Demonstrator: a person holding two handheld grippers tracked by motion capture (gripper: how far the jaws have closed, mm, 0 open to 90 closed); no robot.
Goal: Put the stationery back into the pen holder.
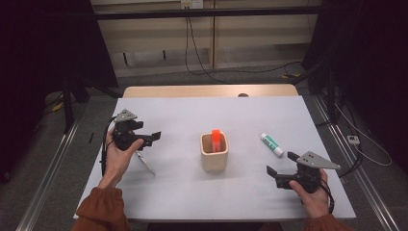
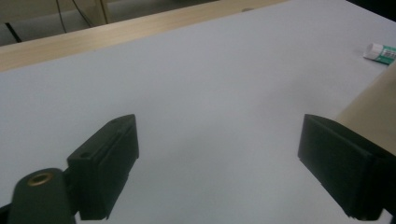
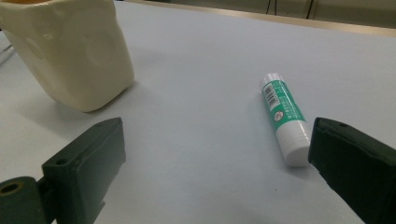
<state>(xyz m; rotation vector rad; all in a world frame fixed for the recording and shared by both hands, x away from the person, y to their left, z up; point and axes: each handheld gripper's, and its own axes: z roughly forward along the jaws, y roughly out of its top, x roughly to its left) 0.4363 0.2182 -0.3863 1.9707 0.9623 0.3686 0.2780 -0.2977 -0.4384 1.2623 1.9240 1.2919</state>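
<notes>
Progress: an orange item (image 1: 216,139) is seen standing in the cream cup (image 1: 214,155) | glue stick (image 1: 272,145) and a pen-like tool (image 1: 146,162) are left on the table (image 1: 192,115) | left gripper (image 1: 155,136) and right gripper (image 1: 280,168) are held open, empty

Your high view is evenly lit over the table (image 1: 192,115), whose pale top reads bright, while the room falls off to near black at both sides. Shadows there are soft and short; the cup (image 1: 214,153) throws only a faint one toward you. In your left gripper view the picture is dimmer and bluish, and the near jaws are blurred, with the glue stick (image 2: 380,52) soft at the edge. Your right gripper view is sharper: the stick's label shows, though too small to read, and the jaws are blurred.
</notes>
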